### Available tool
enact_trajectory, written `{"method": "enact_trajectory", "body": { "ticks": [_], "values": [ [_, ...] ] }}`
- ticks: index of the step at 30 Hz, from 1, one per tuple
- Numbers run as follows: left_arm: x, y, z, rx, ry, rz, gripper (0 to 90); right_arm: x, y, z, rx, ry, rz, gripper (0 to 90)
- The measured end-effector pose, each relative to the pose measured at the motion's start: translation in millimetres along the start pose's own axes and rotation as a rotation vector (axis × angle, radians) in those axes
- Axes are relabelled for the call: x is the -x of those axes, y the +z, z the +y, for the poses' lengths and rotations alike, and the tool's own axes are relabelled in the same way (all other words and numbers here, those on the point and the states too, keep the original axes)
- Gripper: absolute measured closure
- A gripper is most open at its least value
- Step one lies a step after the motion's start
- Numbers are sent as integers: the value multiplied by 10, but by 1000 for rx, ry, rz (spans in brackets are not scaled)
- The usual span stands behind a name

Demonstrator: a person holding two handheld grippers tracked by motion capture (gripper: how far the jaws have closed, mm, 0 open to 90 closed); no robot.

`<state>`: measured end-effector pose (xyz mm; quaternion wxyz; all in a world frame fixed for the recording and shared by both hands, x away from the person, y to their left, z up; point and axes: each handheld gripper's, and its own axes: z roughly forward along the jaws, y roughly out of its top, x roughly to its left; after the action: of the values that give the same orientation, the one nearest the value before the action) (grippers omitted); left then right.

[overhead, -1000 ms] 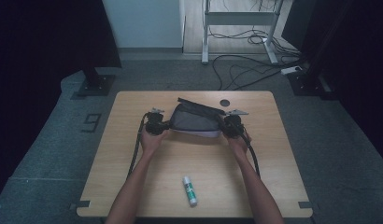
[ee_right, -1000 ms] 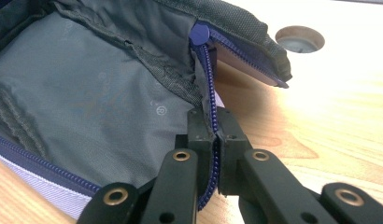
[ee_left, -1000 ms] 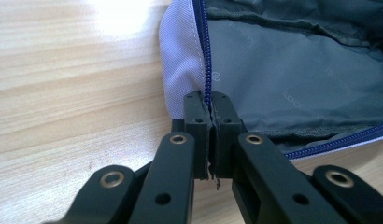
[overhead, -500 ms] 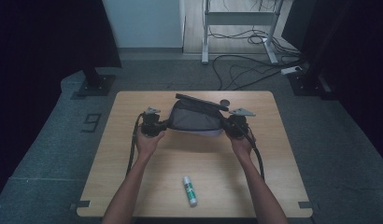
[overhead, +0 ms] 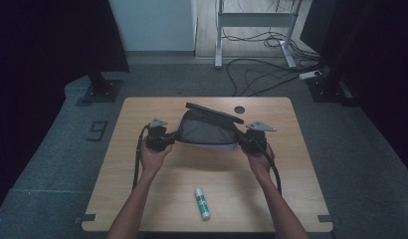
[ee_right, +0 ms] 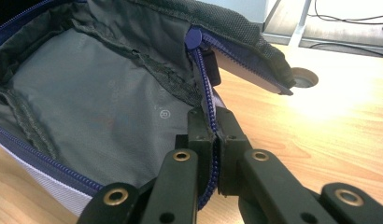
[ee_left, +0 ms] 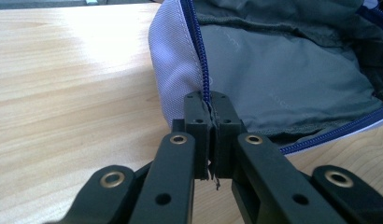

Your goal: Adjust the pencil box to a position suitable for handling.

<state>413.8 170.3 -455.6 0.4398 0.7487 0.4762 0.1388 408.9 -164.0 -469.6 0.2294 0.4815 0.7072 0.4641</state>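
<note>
Two claws pinch one open zip pouch [overhead: 207, 132] at its opposite ends, holding it near the middle of the wooden counter [overhead: 142, 199], toward the far side. The pouch is grey with a pale lilac outer wall [ee_left: 173, 70] and a dark blue zipper [ee_left: 201, 56], and its mouth gapes so that the grey lining [ee_right: 87, 116] shows inside. In the left gripper view, the left claw [ee_left: 211, 122] is pressed together on the zipper edge at the pouch's end, with fabric and zipper teeth caught between its pads. In the right gripper view, the right claw [ee_right: 213, 135] is likewise clamped on the zipper tape at the other end, just below the round blue zipper pull [ee_right: 194, 37]. A stiff dark flap [overhead: 214, 113] of the pouch stands up along its far side. From the high view, the left claw [overhead: 164, 142] sits at the pouch's left end and the right claw [overhead: 247, 142] at its right end, each gripped by a hand, with the forearms coming in from the near edge and a black cable [overhead: 137, 164] trailing beside each. A glue stick [overhead: 202, 203] with a green label lies on the counter nearer the person, well apart from the pouch. A round cable hole [overhead: 239, 109] marks the counter's far side, just beyond the pouch.
</note>
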Motion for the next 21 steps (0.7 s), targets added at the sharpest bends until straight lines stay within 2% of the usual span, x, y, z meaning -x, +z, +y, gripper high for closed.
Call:
{"method": "enact_trajectory", "body": {
  "ticks": [12,13,21],
  "values": [
    [67,-90,-304,-5,-4,-19,878,-77,-93,-194,-15,-8,23,861],
    [71,-90,-381,-14,-9,-27,878,-82,-102,-231,-26,-8,26,860],
    [68,14,-644,-71,-18,-38,874,-113,-5,-500,-129,-23,18,859]
  ]
}}
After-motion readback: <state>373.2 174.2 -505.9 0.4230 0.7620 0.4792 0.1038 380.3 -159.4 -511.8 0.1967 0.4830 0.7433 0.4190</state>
